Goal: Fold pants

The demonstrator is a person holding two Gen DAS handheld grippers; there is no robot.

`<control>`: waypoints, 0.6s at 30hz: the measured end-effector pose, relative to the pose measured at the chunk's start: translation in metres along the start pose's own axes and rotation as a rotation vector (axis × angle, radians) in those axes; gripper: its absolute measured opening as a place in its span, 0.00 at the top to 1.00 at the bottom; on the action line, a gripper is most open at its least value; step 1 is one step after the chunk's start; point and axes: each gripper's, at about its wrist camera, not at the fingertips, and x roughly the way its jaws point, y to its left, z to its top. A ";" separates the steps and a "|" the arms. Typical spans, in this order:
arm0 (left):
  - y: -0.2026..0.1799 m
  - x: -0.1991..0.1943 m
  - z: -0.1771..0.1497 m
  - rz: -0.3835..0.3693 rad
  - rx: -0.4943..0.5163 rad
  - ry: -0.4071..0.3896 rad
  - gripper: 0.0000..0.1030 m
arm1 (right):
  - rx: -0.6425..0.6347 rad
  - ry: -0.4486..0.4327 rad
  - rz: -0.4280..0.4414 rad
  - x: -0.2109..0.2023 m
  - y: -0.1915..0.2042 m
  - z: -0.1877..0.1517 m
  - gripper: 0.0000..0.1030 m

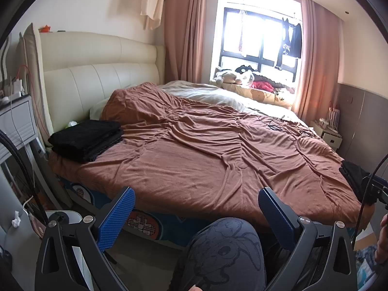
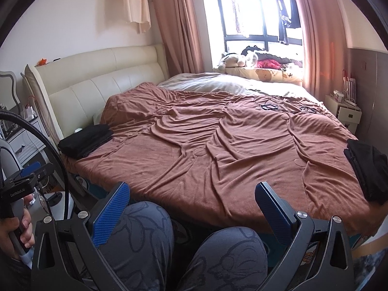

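A neat stack of folded black pants [image 1: 87, 139] [image 2: 87, 140] lies on the bed's near left corner by the headboard. A second black garment [image 2: 366, 172] [image 1: 354, 177] lies rumpled at the bed's right edge. My left gripper [image 1: 196, 201] is open, held low before the bed's front edge above the person's knee, nothing between its blue pads. My right gripper [image 2: 192, 196] is also open and empty, over the person's lap. Both are well short of either garment. In the right wrist view, the left gripper's body [image 2: 21, 181] is at the far left, held by a hand.
A brown wrinkled blanket [image 1: 206, 150] covers the bed. Glasses and cables [image 2: 269, 108] lie on it near the far side. A nightstand [image 1: 17, 121] stands at left, a small white cabinet [image 2: 344, 111] at right. Soft toys [image 1: 232, 75] sit on the window sill. The person's patterned knees [image 2: 150, 237] fill the foreground.
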 end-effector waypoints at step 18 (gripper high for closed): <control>-0.004 -0.006 -0.003 -0.010 0.005 0.001 0.01 | 0.001 -0.002 0.006 -0.001 -0.004 -0.003 0.00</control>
